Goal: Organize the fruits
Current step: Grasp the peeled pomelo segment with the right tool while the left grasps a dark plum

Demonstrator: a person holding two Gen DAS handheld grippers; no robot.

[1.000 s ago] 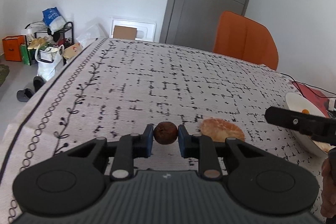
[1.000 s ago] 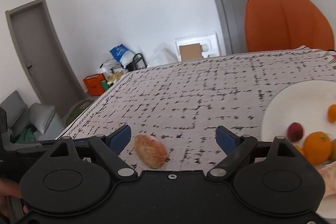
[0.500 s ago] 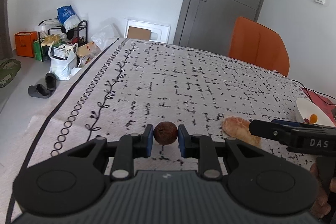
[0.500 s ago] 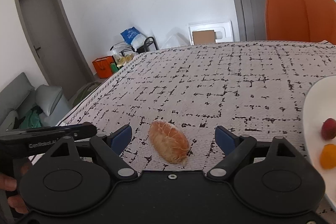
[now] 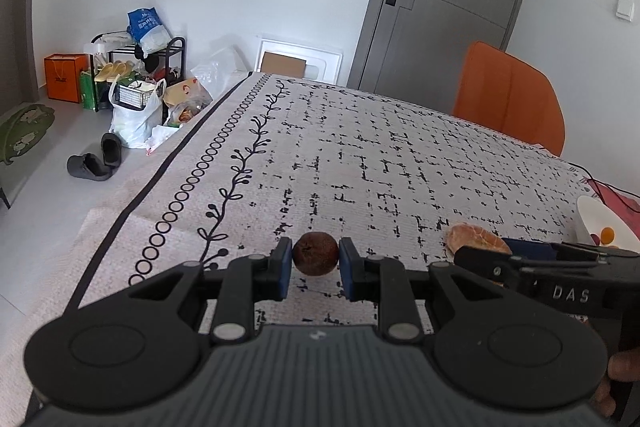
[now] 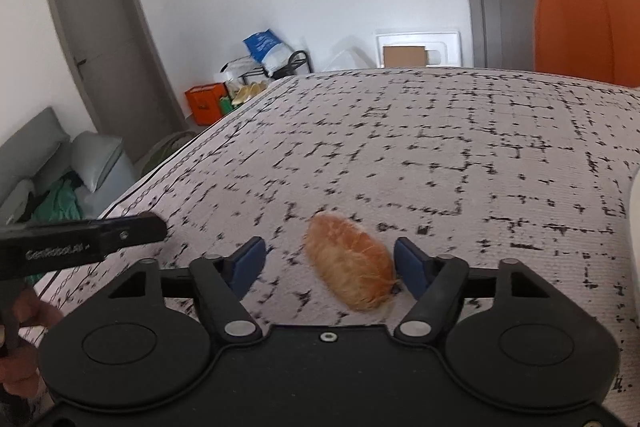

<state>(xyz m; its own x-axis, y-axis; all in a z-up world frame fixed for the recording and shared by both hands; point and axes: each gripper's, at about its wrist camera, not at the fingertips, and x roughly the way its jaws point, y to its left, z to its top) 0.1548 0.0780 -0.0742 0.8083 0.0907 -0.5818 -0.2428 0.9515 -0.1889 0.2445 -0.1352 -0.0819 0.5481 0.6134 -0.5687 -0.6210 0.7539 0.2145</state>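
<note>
Between your left gripper's [image 5: 315, 263] pads: small round fruit [image 5: 315, 258], over the tablecloth [image 5: 360, 155].
To its right: peeled fruit [image 6: 350, 277], on the cloth, between your right gripper's [image 6: 330, 267] closing jaws.
Further right: plate [image 5: 592, 223].
Behind table: chair [image 5: 508, 95].

The left claw [image 5: 315, 269] is black with two round discs, blue pads [image 5: 285, 267], silver screws and a grey ribbed top. The right claw [image 6: 329, 267] is black with blue pads. At 3 o'clock, its side shows white letters "DAS".

1 brown fruit [image 5: 315, 258] — 1 peeled orange [image 6: 350, 261] — 1 plate [image 5: 596, 223] — 1 orange chair [image 5: 510, 95]
</note>
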